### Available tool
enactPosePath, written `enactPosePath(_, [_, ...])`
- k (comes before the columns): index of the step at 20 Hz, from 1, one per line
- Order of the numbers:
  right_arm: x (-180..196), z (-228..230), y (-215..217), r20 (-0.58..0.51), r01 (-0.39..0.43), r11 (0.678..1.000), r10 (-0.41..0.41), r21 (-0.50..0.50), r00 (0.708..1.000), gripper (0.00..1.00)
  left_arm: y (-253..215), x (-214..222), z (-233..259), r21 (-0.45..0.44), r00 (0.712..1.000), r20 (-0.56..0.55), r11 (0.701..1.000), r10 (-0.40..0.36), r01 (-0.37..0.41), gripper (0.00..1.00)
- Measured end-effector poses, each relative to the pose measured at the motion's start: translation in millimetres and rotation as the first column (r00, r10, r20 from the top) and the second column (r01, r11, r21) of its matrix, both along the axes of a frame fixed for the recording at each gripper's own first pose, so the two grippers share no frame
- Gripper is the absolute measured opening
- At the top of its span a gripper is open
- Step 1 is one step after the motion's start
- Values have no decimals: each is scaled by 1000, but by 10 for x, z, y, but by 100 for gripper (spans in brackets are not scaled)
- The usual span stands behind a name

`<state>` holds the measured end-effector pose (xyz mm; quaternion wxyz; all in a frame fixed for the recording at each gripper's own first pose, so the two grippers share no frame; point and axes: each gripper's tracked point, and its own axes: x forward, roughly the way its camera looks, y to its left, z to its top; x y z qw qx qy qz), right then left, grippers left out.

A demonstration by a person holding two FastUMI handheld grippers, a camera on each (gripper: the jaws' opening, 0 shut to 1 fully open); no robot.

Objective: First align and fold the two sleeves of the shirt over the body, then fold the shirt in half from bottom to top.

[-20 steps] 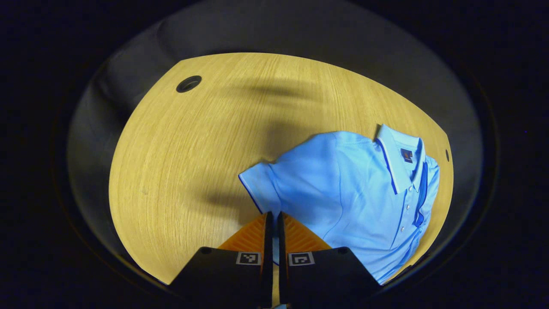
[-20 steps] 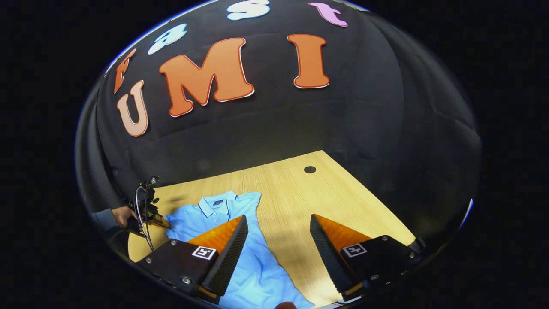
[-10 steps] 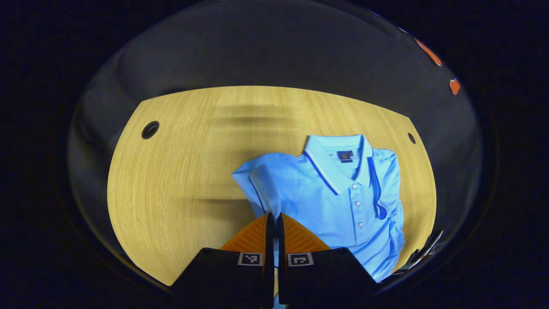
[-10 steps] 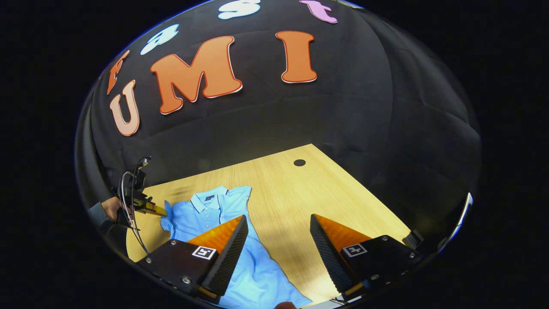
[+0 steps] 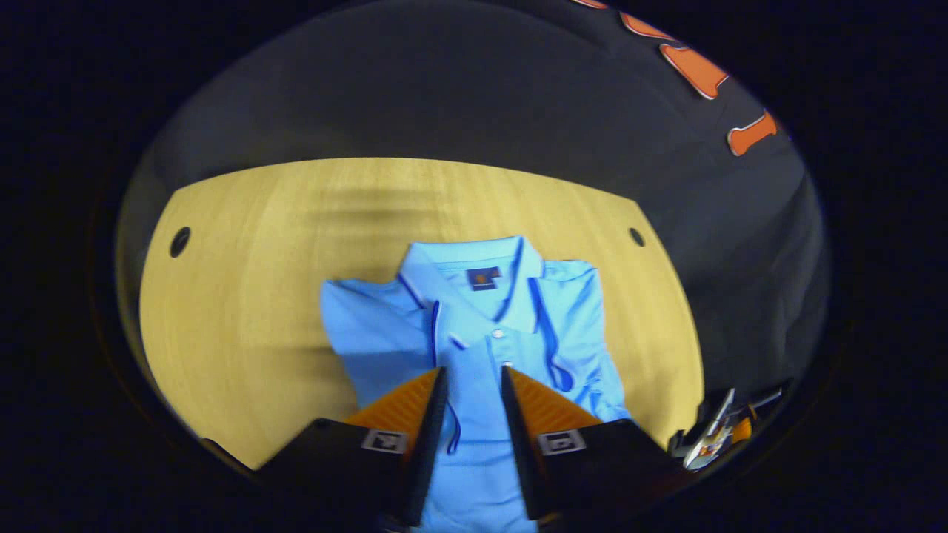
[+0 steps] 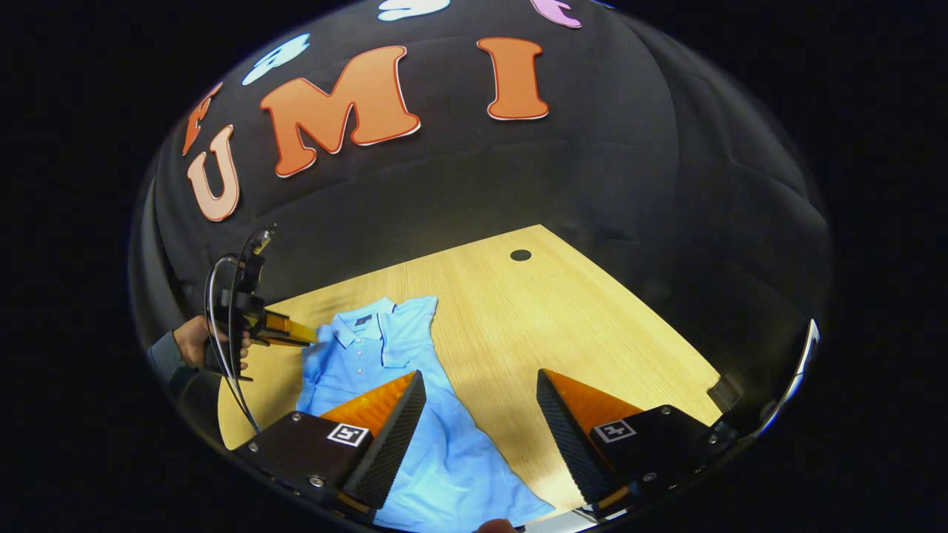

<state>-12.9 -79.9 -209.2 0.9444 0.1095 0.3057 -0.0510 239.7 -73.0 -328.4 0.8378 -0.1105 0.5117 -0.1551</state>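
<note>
Polo shirt [image 5: 481, 333] in light blue lies flat on the wooden table [image 5: 244, 296], and we hold our left gripper [image 5: 472, 385] over its chest with fingers slightly apart, gripping nothing. Our right gripper [image 6: 474, 414] hangs wide open above the shirt's lower edge, both sleeves folded inward.

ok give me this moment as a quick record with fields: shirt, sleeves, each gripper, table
shirt: light blue polo shirt, flat on the table, collar toward the far edge
sleeves: both sleeves lie folded over the body
left gripper: left gripper open above the chest, nothing between its fingers
right gripper: right gripper open wide, above the shirt's lower part and bare table, holding nothing
table: wooden table with a round hole near a far corner
</note>
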Motion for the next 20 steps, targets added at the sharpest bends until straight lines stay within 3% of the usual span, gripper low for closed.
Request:
enactPosePath(2, [-30, -2, -25, -2, -11, 1000, 11, -1, 1000, 95, -78, -74, 125, -38, 1000, 17, 999, -14, 14, 93])
enactPosePath(3, [-48, -23, -40, -5, -17, 1000, 17, 0, 1000, 95, -65, -104, 181, -34, 1000, 27, 999, -13, 14, 97])
enactPosePath(7, [-150, -100, -79, -25, -50, 999, 50, 8, 998, 95, 121, -351, 388, 3, 997, 68, 1000, 25, -26, 100])
enactPosePath(12, [-427, -340, -61, -112, -154, 988, 152, -11, 982, 96, 294, -1028, 531, 27, 995, 71, 997, 77, -79, 100])
enactPosePath(16, [-689, -628, 94, -195, -269, 963, 263, -6, 945, 97, 330, -1755, 410, 61, 997, 59, 996, 57, -61, 99])
enactPosePath(20, [-947, -882, 235, -244, -354, 935, 347, 17, 905, 97, 419, -2399, 163, 76, 993, 9, 990, 117, -117, 99])
